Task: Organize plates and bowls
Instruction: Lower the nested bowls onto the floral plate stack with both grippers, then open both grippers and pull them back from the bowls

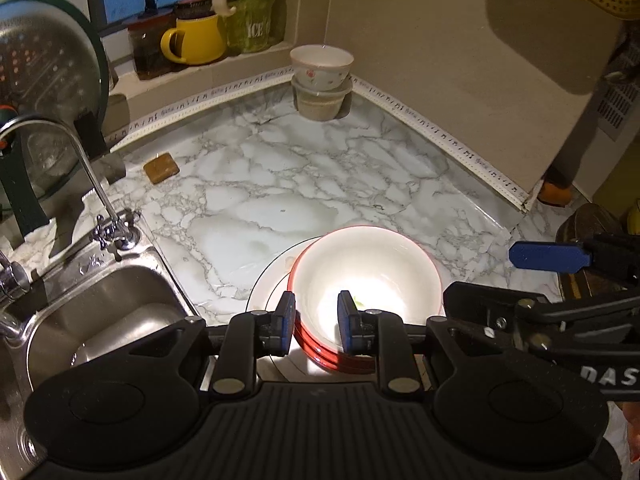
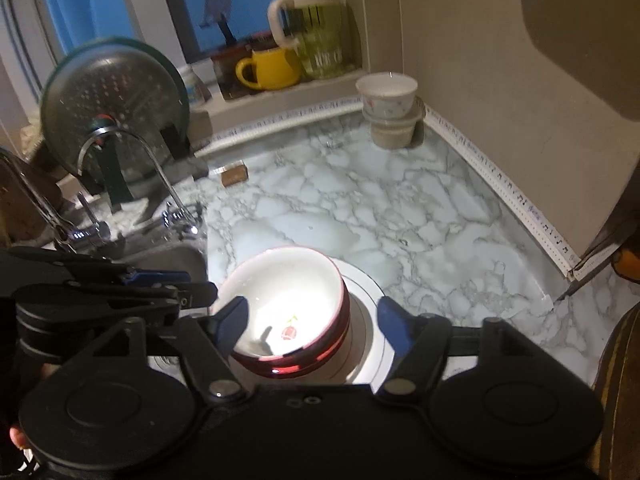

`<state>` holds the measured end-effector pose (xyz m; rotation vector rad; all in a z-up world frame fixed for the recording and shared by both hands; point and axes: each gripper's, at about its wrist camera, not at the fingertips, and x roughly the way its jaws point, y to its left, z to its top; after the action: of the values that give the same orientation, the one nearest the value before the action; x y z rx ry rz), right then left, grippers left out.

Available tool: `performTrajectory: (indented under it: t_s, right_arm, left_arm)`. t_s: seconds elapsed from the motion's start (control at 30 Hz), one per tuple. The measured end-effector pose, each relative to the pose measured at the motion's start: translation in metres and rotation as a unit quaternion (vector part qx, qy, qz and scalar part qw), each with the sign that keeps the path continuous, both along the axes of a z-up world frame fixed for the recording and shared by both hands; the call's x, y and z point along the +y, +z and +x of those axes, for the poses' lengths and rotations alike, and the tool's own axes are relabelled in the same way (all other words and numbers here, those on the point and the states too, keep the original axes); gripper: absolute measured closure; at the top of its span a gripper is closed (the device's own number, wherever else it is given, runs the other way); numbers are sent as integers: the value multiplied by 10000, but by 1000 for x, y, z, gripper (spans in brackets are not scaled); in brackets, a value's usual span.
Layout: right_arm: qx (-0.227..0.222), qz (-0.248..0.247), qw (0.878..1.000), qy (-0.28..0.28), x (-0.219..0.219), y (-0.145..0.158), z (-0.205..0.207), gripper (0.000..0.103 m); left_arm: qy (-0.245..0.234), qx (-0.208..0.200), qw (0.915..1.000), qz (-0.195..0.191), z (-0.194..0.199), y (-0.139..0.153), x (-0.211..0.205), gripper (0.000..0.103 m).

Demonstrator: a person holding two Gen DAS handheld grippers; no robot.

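The right gripper (image 2: 310, 322) stands wide open above a red-rimmed white ceramic bowl (image 2: 286, 312) — resting on a white plate (image 2: 368, 344) — on the marble-patterned counter (image 2: 400, 216).

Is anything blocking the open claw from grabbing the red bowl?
Nothing visible. The right claw hangs open just above the red bowl, which sits on a white plate. The left claw already pinches the bowl's near rim, off to one side.

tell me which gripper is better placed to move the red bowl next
Left, likely. The left gripper already has its fingers on either side of the red bowl rim, nearly shut. The right gripper stands open, gripping nothing.
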<state>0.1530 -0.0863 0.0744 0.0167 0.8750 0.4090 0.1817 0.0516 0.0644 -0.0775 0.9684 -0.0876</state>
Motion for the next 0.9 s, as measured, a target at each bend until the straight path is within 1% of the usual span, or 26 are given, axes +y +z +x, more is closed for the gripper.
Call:
performTrajectory:
  t_s: [0.03,0.1,0.2,0.23,0.3,0.33,0.37,0.4,0.47,0.53,0.77,0.9]
  right_arm:
    - [-60,76,9999,43,-1,0,-3,23]
    - [-145,170,9997,53,-4,0,-10,23]
    - [-337,291,9990,-8,-8,2,-21,17]
    - [-405,312,9987,-28,-9,2,-25,16]
    - [-564,343,9978,-29,-10,4,-33,12]
    - [-649,355,9973,-43,-9,5,-37,9]
    - [-740,373,9965,-72,-9,6,-42,6]
    - [-851,396,9955,-99,-9,7,-46,5]
    - [-1057,443,9932,-195,-9,9,-54,1]
    - [-1154,488,9917,-272,-10,9,-61,1]
    - [-1449,538,9863,-574,-7,2,-88,0]
    - [-1451,543,9842,-861,-3,0,-101,0]
  left_arm:
    - [-9,-35,10000,6,-3,1,-1,82]
    - [-46,-133,9999,20,-10,3,-2,82]
    - [-42,-317,9995,70,-22,7,-2,81]
    - [-42,-351,9993,79,-26,9,-2,78]
    - [-38,-422,9991,34,-32,11,-1,63]
    - [-38,-473,9989,-1,-35,12,-1,47]
    - [-53,-563,9984,-38,-39,14,0,40]
    - [-30,-661,9978,-2,-42,15,0,39]
    - [-40,-786,9969,28,-47,18,1,33]
    - [-2,-858,9963,6,-51,19,3,29]
    - [-69,-992,9949,-154,-68,14,10,27]
    - [-39,-957,9948,-340,-73,11,15,25]
